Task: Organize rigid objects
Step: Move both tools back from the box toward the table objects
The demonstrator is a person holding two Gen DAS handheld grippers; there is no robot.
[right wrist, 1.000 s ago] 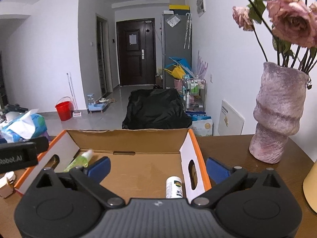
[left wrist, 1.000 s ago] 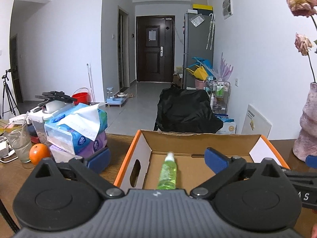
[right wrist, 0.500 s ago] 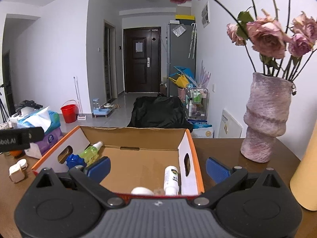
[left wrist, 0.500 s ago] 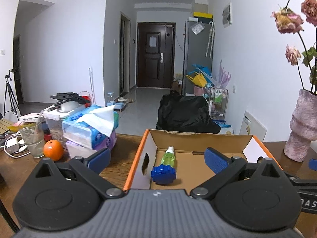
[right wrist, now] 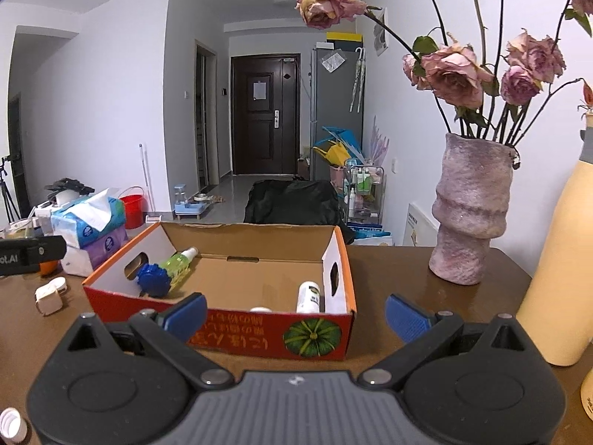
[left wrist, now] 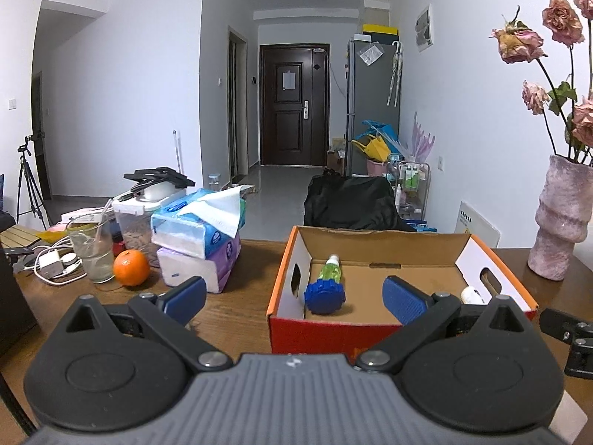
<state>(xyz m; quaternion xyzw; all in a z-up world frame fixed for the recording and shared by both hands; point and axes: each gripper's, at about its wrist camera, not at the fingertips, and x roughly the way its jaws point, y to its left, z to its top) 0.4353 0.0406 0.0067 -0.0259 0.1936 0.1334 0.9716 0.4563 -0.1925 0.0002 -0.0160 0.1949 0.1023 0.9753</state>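
- My right claw's point(right wrist: 296, 313) body covers the near desk point(right wrist: 389, 278) and the lower front of the cardboard box point(right wrist: 259, 330).
- A round white thing point(right wrist: 260, 310) in the box shows only its top over the front wall; I cannot tell what it is.
- The white bottle's point(right wrist: 308, 297) label is too small to read.
- The cream bottle point(right wrist: 556, 259) is cut off by the right edge.
- In the left view, my left claw's point(left wrist: 294, 298) finger point(left wrist: 402, 298) hides part of a white object point(left wrist: 471, 294).
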